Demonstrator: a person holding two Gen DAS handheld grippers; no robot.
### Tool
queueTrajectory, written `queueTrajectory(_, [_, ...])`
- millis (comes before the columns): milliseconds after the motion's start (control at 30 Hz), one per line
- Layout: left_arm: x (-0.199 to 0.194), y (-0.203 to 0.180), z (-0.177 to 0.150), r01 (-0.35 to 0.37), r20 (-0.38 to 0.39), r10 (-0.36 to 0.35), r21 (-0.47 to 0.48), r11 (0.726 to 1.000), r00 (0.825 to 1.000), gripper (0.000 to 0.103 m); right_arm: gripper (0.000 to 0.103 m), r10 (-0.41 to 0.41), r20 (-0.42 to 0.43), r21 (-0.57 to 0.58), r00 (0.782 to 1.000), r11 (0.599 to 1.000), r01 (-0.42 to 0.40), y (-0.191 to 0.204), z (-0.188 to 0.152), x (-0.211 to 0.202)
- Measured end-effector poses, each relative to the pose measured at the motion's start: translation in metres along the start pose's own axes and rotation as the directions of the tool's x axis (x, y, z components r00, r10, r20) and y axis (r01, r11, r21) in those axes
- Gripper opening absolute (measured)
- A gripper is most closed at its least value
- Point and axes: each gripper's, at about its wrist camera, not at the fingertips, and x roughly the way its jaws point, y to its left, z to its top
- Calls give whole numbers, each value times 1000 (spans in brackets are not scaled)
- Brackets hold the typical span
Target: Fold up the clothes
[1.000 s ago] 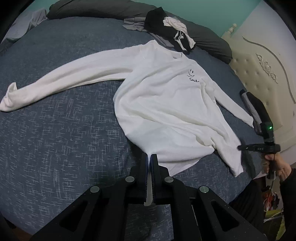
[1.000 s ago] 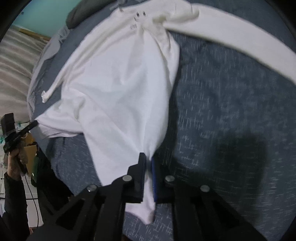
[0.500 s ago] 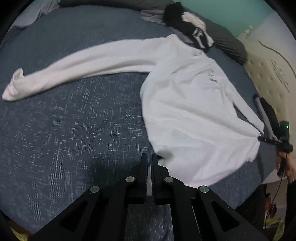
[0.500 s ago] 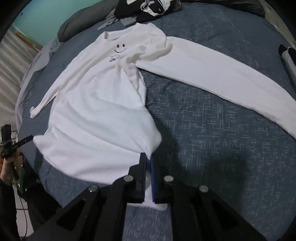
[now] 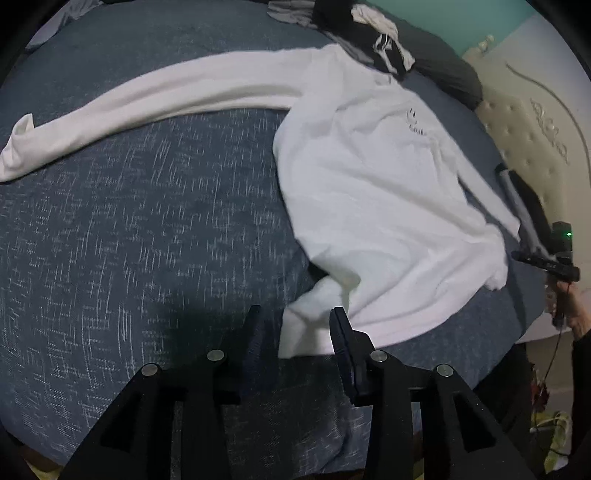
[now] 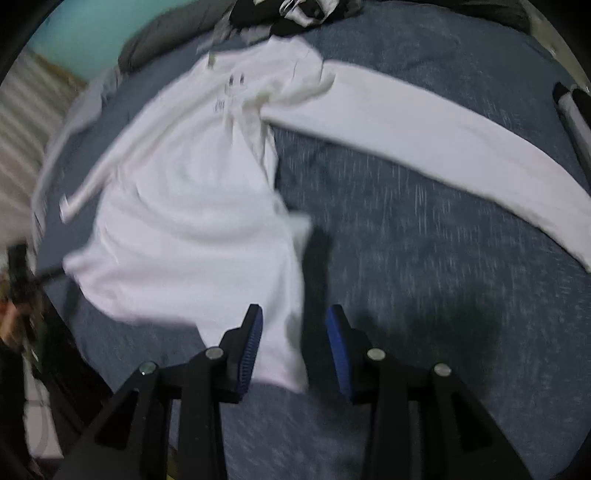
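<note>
Left jaws: the left gripper point(image 5: 293, 332) stands with its jaws apart, holding nothing; one hem corner of the shirt lies on the bed between them.
Right jaws: the right gripper point(image 6: 294, 334) is likewise spread wide and empty, its blue-padded jaws astride the other hem corner.
Garment: the white long-sleeved knit shirt with a small smiley print on the chest point(image 5: 373, 192) lies face up and spread flat, hem toward the grippers, collar away from them.
Sleeves: one sleeve stretches far out sideways across the cover; the other runs close along the body toward the bed's edge.
Surface: the dark blue-grey bed cover flecked with white point(image 5: 147, 229) carries the shirt, with bare cover on both sides.
Beyond: a heap of black, grey and white clothes point(image 5: 369, 33) sits past the collar, beside a dark grey pillow point(image 5: 443, 70).
Step in hand: by my reading, laying the shirt out flat; no fold shows in it.
Next move: probably bringing the outstretched sleeve in across the body, which calls for a grip near its cuff.
</note>
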Motion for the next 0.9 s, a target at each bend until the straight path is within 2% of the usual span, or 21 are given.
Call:
queueTrajectory(167, [7, 0, -6, -4, -37, 5, 19, 1000, 999, 40, 37, 39, -58, -29, 998, 999, -41, 15, -15, 11])
queueTrajectory(300, [12, 3, -7, -9, -47, 9, 12, 1000, 999, 40, 37, 19, -84, -32, 996, 999, -22, 19, -18, 24])
queueTrajectory(367, [16, 3, -8, -16, -55, 16, 14, 1000, 998, 40, 37, 13, -86, -11, 996, 1000, -14, 14, -16, 28])
queueTrajectory(567, [22, 1, -8, -13, -58, 14, 25, 1000, 998, 40, 37, 71, -73, 84, 995, 994, -65, -2, -15, 37])
queueTrajectory(800, [28, 0, -5, 11, -51, -10, 15, 1000, 999, 39, 37, 66, -86, 56, 994, 997, -62, 8, -13, 38])
queueTrajectory(833, [29, -2, -4, 15, -52, -14, 19, 1000, 999, 34, 37, 67, -85, 47, 994, 997, -64, 11, -13, 38])
queueTrajectory(867, [29, -3, -4, 15, -56, -14, 28, 999, 998, 22, 34, 70, -81, 38, 994, 997, -67, 14, -12, 37])
queueTrajectory(900, [30, -5, -3, 9, -60, -6, 40, 999, 998, 17, 29, 72, -78, 29, 994, 997, -70, 16, -12, 36])
